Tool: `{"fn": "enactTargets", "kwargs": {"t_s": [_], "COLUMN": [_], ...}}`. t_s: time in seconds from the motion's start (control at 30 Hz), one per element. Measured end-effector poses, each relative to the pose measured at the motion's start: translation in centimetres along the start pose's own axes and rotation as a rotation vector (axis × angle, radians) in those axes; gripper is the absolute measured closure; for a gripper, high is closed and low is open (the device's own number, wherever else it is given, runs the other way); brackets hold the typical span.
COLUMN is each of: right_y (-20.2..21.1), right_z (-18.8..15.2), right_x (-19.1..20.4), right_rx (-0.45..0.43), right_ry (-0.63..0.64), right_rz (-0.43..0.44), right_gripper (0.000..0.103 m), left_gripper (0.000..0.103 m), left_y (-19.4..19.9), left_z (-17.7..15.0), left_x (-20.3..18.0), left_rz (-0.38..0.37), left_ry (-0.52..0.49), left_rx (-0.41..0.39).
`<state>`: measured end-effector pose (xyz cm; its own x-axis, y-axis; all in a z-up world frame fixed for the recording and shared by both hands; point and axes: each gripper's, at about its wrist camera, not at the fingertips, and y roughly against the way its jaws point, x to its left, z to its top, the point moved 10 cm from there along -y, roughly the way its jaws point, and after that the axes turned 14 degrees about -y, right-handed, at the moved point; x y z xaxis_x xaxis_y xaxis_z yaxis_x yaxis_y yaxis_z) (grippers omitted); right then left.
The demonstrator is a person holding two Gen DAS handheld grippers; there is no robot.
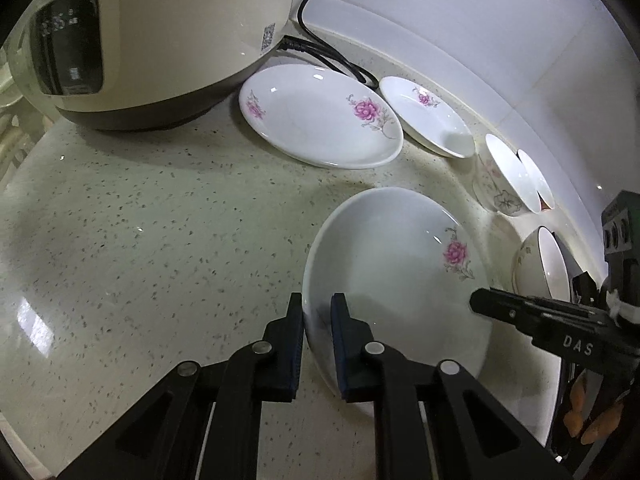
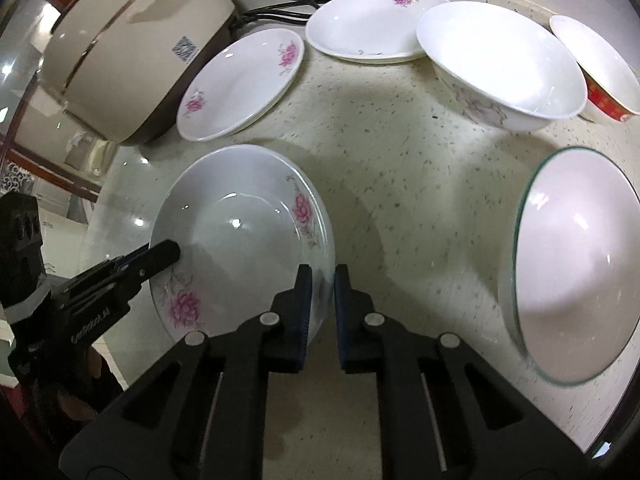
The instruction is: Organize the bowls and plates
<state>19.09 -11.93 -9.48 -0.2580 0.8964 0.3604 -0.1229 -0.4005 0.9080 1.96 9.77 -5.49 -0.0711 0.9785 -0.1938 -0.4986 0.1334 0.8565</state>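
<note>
A white plate with pink flowers (image 1: pixel 392 248) (image 2: pixel 240 236) is held at two opposite rims over the speckled counter (image 1: pixel 160 220), and it casts a shadow there. My left gripper (image 1: pixel 318 312) is shut on its near-left rim and shows from the side in the right wrist view as the left gripper (image 2: pixel 172 250). My right gripper (image 2: pixel 323 280) is shut on the opposite rim and enters the left wrist view as the right gripper (image 1: pixel 478 300). Two matching flowered plates (image 1: pixel 316 120) (image 1: pixel 428 120) lie flat further back. Several bowls (image 1: pixel 508 176) (image 1: pixel 548 264) stand to the right.
A beige rice cooker (image 1: pixel 152 40) (image 2: pixel 132 52) stands at the back left, its black cable (image 1: pixel 320 48) running behind the plates. To the right sit a white flowered bowl (image 2: pixel 500 56), a red-banded bowl (image 2: pixel 600 68) and a green-rimmed bowl (image 2: pixel 576 264). A white wall backs the counter.
</note>
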Motion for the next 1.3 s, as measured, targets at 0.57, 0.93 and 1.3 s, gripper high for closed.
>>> {"fn": "enactTargets", "kwargs": {"t_s": [0.57,0.93,1.3], "right_y": [-0.9,-4.1,-7.0], "right_z": [-2.6,-2.5,-3.5], "right_x": [6.7,12.4,15.4], "right_rx": [0.034,0.075,0.141], "right_ry": [0.050,0.143,0.184], "right_rz": [0.085,0.106,0.109], "right_gripper": [0.089,0.089,0.089], "left_gripper": [0.089,0.089,0.089], "left_y": [2.8,4.1,4.9], "left_z": [-1.9,-3.0,-2.7], "left_x": [3.6,8.5,12.3], "left_rz": [0.064,0.135,0.186], "left_ry": [0.082,0.185,0.244], "left_rx": [-0.053,-0.057,-0.072]}}
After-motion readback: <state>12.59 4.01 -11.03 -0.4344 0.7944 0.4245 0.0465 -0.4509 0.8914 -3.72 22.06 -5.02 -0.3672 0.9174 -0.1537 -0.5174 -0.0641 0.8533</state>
